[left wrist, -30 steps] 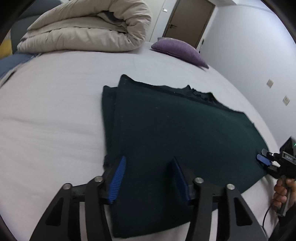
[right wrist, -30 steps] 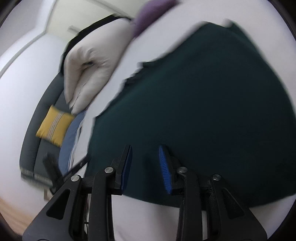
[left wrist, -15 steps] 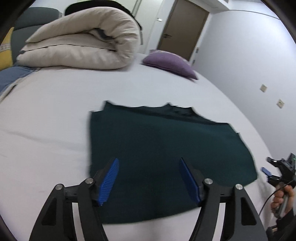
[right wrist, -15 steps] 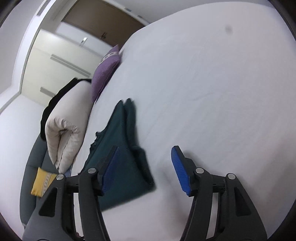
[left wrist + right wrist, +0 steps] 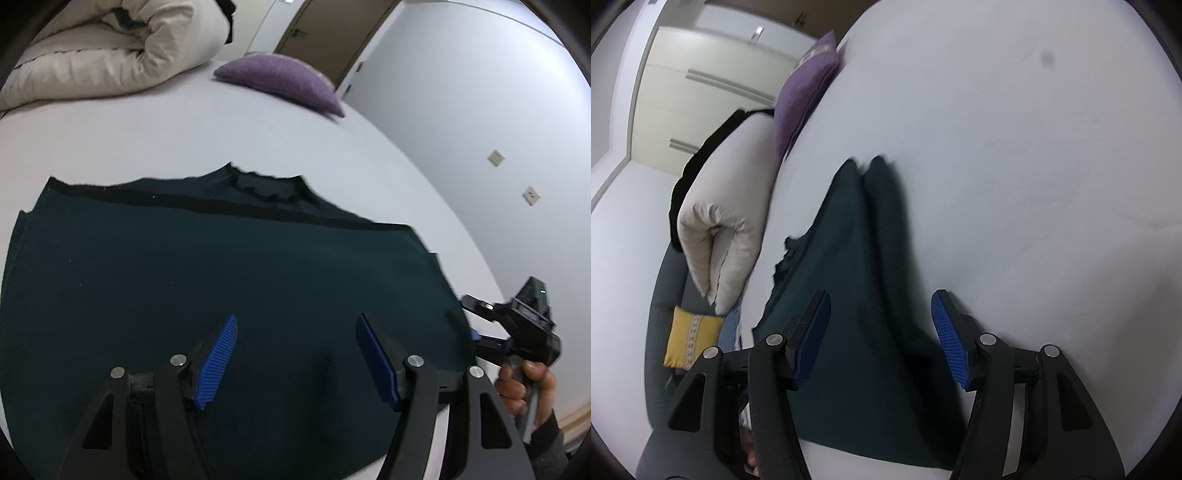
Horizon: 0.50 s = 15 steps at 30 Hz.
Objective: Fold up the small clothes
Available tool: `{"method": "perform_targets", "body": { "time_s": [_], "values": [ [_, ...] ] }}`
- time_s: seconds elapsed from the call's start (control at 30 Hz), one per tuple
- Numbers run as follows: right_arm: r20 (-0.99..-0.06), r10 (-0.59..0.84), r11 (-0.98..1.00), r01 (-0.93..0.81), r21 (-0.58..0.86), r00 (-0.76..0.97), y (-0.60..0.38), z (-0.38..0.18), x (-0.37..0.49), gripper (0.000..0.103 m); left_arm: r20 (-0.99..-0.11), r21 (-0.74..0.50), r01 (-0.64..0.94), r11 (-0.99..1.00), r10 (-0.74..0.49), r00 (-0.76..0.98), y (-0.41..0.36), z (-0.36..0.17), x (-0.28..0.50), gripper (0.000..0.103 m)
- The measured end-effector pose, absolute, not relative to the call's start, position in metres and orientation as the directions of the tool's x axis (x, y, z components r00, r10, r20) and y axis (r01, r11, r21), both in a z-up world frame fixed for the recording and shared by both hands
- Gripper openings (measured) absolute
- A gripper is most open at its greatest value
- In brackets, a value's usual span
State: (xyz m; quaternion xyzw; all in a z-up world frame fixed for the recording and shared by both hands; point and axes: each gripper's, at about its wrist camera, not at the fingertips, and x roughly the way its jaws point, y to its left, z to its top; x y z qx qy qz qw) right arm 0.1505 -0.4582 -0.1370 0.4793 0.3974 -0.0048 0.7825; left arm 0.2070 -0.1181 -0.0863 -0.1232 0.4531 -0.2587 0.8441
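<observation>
A dark green garment (image 5: 229, 280) lies folded flat on the white bed (image 5: 184, 129), neckline at its far edge. My left gripper (image 5: 297, 332) hovers open over its near edge, and nothing sits between the blue pads (image 5: 218, 358). In the right wrist view the garment (image 5: 857, 258) runs away from me lengthwise. My right gripper (image 5: 881, 325) stands open over its near end, empty. The left wrist view also shows the right gripper (image 5: 471, 319) at the garment's right edge, held by a hand (image 5: 524, 384).
A rolled beige duvet (image 5: 110, 48) and a purple pillow (image 5: 284, 79) lie at the bed's far end. Bare sheet (image 5: 1034, 166) stretches to the right of the garment. A grey sofa with a yellow cushion (image 5: 690, 341) stands beyond the bed. A wall with sockets (image 5: 495, 158) is on the right.
Both grippers' jaws have spread wider and let go of the cloth. The left gripper drew back and shifted along the near edge. The right gripper swung round to the garment's end.
</observation>
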Motion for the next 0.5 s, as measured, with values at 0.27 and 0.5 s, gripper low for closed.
{"method": "perform_targets", "body": {
  "time_s": [0.27,0.5],
  "values": [
    [-0.638,0.441,0.576,0.346,0.741,0.632,-0.438,-0.145,0.178,0.042,-0.706,-0.458,0.308,0.834,-0.552,0.445,-0.107,-0.101,0.211,0.069],
    [-0.67,0.406,0.595,0.376,0.71,0.622,-0.43,-0.153,0.182,0.015,-0.73,-0.426,0.296,0.855,-0.518,0.446,-0.114,-0.107,0.211,0.069]
  ]
}}
